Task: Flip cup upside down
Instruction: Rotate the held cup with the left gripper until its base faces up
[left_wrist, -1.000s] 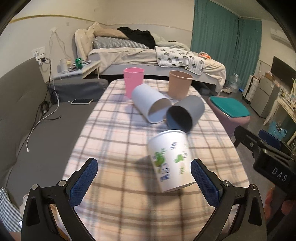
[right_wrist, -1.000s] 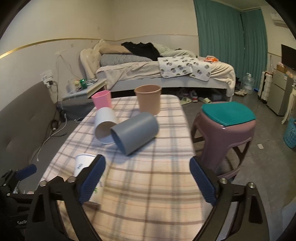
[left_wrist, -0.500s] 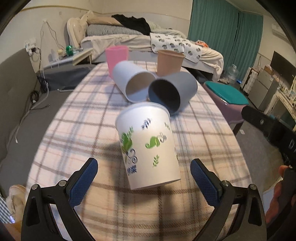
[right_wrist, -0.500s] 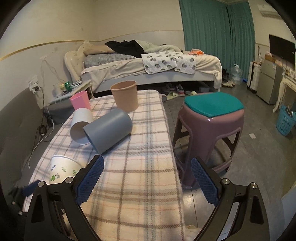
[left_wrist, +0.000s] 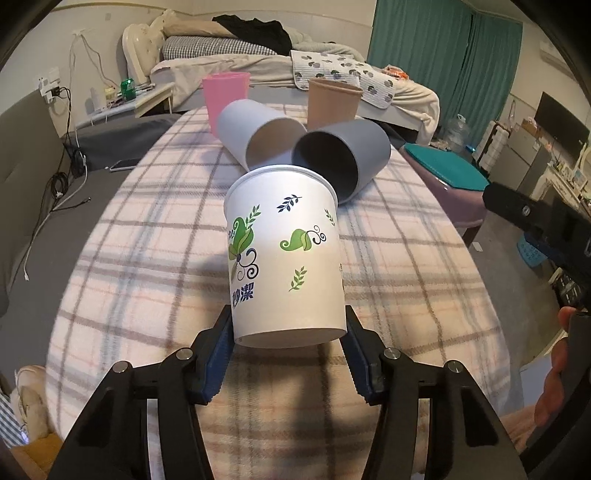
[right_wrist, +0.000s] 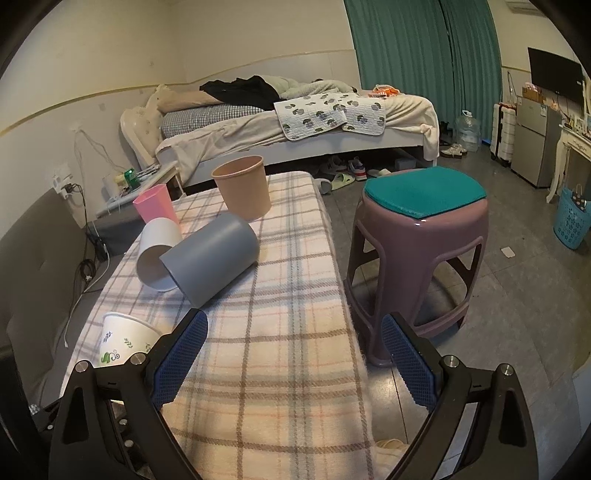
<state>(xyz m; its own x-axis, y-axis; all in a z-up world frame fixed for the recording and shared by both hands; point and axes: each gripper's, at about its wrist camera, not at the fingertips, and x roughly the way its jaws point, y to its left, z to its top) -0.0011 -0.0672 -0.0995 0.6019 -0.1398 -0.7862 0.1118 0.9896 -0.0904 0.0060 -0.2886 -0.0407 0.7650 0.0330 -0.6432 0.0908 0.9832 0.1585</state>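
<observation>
Now seated between the blue pads (left_wrist: 216, 360) of the left gripper (left_wrist: 288, 363), where a moment earlier stood free with pads wide apart either side: printed paper cup (left_wrist: 286, 258), white with green leaf motif. Pinched low on the wall near the base, pads touching both sides. Rim up and tipped away from the camera; base looks close to the checked tablecloth (left_wrist: 147, 258), contact or lift not resolvable from the left wrist view. Same cup visible at lower left in the right wrist view (right_wrist: 123, 341), partly hidden behind the near finger. Meaning for the task: grasp apparently secured, inversion not yet done, mouth pointing upward. Next step judged as lift, then roll of the wrist to bring the rim down onto the cloth; thin paper wall likely to deform under a hard squeeze. Just beyond the cup, lying on their sides and touching: grey cup (left_wrist: 341, 158) and white cup (left_wrist: 258, 133); pink cup (left_wrist: 225, 96) and tan cup (left_wrist: 332, 101) upright further back. Right gripper (right_wrist: 293, 362) spread wide, holding nothing, hovering over the table's right edge beside the purple stool (right_wrist: 421, 236).
</observation>
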